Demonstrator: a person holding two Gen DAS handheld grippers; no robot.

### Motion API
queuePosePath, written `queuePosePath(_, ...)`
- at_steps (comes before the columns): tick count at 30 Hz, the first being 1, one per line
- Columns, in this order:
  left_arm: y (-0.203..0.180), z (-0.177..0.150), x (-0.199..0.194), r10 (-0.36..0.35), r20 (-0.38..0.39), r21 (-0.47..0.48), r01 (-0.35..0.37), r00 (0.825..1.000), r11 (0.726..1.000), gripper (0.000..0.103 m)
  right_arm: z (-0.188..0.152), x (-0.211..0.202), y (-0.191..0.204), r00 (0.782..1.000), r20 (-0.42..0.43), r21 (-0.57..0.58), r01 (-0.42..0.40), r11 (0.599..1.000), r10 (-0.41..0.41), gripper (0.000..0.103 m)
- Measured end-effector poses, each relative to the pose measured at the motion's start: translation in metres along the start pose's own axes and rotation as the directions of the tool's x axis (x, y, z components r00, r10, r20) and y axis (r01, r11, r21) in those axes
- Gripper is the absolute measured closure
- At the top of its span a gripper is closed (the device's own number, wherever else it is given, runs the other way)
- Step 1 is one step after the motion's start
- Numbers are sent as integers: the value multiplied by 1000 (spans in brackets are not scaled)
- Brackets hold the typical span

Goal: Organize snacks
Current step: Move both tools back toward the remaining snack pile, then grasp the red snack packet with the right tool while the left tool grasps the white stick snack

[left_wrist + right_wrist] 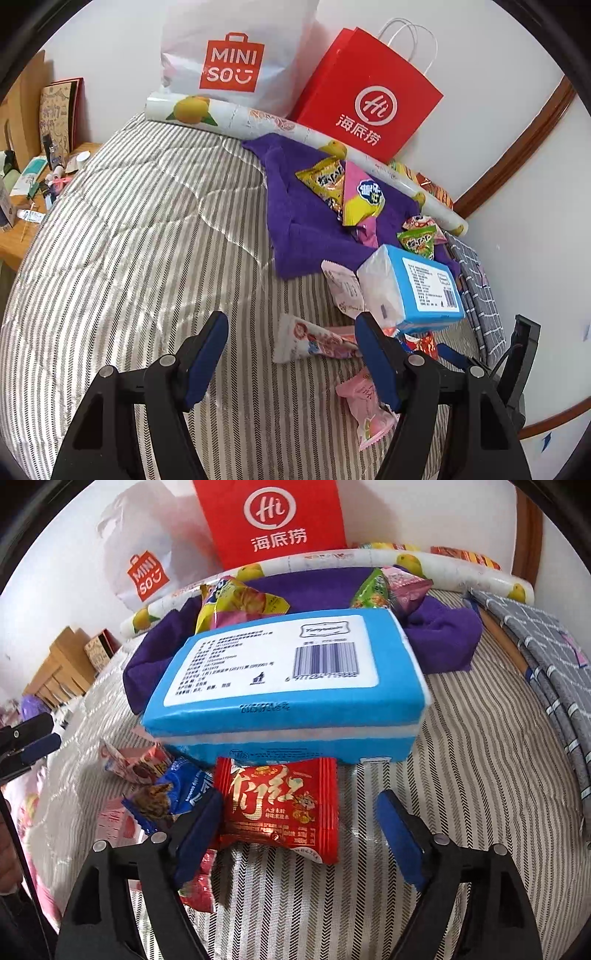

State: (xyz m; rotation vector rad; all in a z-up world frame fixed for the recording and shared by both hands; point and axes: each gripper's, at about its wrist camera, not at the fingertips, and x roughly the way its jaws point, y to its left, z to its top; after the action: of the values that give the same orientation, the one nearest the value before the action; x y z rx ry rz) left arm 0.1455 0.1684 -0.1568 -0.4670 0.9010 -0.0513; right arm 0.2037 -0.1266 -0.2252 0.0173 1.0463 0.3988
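Note:
Snack packets lie scattered on a striped bed cover [147,258]. My right gripper [299,801] is open, with a red snack packet [280,805] lying flat between its fingers; the left pad sits at the packet's edge and the right pad stands clear. Just beyond the packet rests a blue tissue pack [288,679], and a blue snack packet [173,797] lies to the left. My left gripper [291,321] is open and empty above the cover. A white and pink packet [310,339] lies just past its fingers, and a pink packet [369,406] lies by its right finger.
A purple cloth [306,221] holds yellow [325,177], pink [362,195] and green [417,240] packets. Behind stand a red paper bag [369,96], a white shopping bag [232,62] and a paper roll [258,122]. A cluttered wooden table [14,236] borders the left and a grey checked cloth [480,295] the right.

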Motion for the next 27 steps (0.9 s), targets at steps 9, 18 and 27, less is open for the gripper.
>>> queuePosePath(9,-7,-5,5,9,-13,10,-9,1000,1000,34,5,4,10,1000,-1,-33,-7,999,7,17)
queuePosePath(18,-8,-9,7,38,-17,19,-37,999,999,34,-5,3,21,997,66,-152,47,987,-38,60)
queuePosePath(27,-15,-11,24,63,-31,32,-62,998,998,34,-17,-23,-6,988,149,-148,69,987,-47,61)
